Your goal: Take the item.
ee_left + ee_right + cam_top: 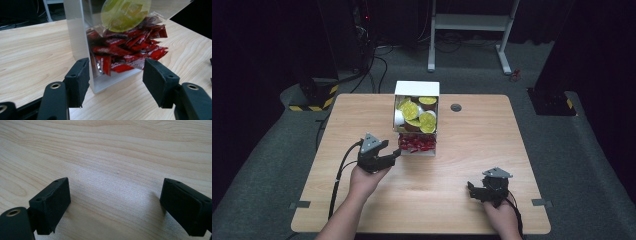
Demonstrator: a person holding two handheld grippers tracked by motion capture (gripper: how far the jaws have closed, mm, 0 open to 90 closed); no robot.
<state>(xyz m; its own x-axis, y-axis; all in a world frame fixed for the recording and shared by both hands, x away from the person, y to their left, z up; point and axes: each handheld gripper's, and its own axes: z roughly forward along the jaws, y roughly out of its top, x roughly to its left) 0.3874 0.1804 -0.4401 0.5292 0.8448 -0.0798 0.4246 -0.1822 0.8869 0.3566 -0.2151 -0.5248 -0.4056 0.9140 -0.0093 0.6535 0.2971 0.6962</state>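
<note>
A clear box stands at the middle of the wooden table. Its upper part holds several yellow-lidded cups; the lower front compartment holds red sachets. My left gripper sits just left of the box's front corner, open and holding nothing. In the left gripper view its jaws frame the box's near corner, with red sachets behind the clear wall and a yellow lid above. My right gripper rests open near the front right, over bare wood.
A small round grommet is set into the table right of the box. Behind the table stands a white desk frame, and a yellow-and-black striped base sits at the far left on the floor.
</note>
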